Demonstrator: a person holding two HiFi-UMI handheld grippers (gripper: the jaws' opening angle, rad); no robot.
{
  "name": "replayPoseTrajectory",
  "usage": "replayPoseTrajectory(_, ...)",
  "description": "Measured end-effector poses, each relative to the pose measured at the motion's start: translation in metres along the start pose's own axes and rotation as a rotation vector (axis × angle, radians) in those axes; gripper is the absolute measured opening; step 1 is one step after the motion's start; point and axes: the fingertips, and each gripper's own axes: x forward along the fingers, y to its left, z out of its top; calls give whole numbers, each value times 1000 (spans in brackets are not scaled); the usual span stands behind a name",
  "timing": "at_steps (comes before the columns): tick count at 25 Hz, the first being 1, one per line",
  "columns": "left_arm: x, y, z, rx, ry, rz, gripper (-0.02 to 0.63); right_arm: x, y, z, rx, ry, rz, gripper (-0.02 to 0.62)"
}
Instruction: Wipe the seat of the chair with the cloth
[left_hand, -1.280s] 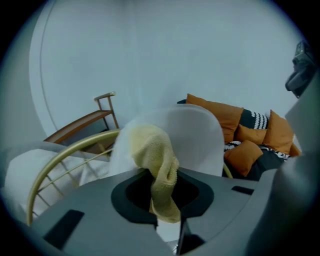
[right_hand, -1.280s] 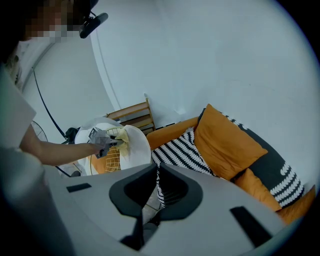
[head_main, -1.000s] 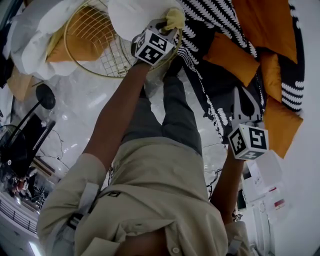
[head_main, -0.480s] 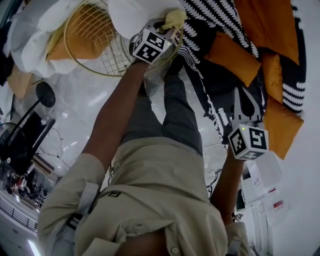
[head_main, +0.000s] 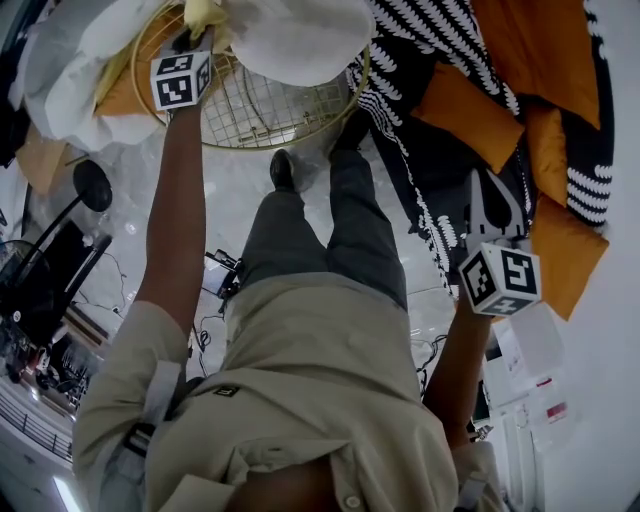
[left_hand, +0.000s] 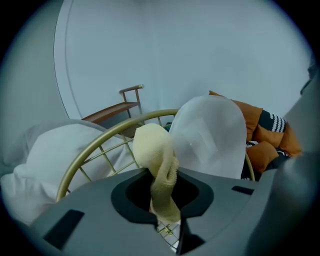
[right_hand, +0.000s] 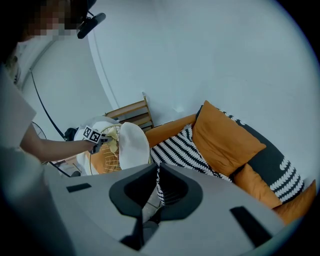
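The chair (head_main: 262, 108) is a round gold wire basket seat, seen at the top of the head view. A white cushion (head_main: 298, 38) lies on its far side. My left gripper (head_main: 199, 32) is over the seat's left part, shut on a pale yellow cloth (head_main: 206, 14). In the left gripper view the cloth (left_hand: 156, 150) bunches up out of the jaws, in front of the gold rim (left_hand: 95, 145) and the white cushion (left_hand: 211, 136). My right gripper (head_main: 490, 198) hangs off to the right over the sofa, jaws together and empty (right_hand: 158, 172).
A sofa with orange cushions (head_main: 460, 105) and a black-and-white striped throw (head_main: 420, 40) fills the right. White bedding (head_main: 65, 95) lies left of the chair. A black lamp stand (head_main: 88, 190) and cables are on the floor. The person's legs (head_main: 330, 225) stand before the chair.
My left gripper has swung left with the cloth, from the chair's right rim beside the white cushion to the seat's left side. The right gripper has stayed put.
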Motion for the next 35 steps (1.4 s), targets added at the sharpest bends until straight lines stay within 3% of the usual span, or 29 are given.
replayPoseTrajectory(3, 3, -5, 2, 19, -3, -14, 77, 0, -1, -3, 3, 3, -5, 28)
replayPoseTrajectory(6, 13, -37, 1, 33, 6, -67, 77, 0, -2, -5, 9, 5, -10, 28)
replayPoseTrajectory(12, 36, -168, 0, 115, 17, -295, 77, 2, -2, -8, 13, 19, -9, 28)
replayPoseTrajectory(17, 42, -279, 1, 136, 31, -497, 77, -2, -11, -2, 1, 17, -29, 28)
replayPoseTrajectory(21, 37, -323, -4, 182, 42, -581, 77, -1, -12, -6, 6, 30, -35, 28)
replayPoseTrajectory(24, 38, -314, -9, 179, 50, -566, 77, 3, -9, -8, 8, 36, -27, 28)
replayPoseTrajectory(28, 43, -265, -17, 152, 62, -493, 77, 7, -4, -7, 5, 38, -12, 28)
replayPoseTrajectory(31, 45, -194, -30, 114, 78, -381, 77, 6, -3, -5, 2, 34, -9, 28)
replayPoseTrajectory(35, 37, -71, -48, 0, 100, -158, 77, 3, -6, -12, 5, 36, -15, 28)
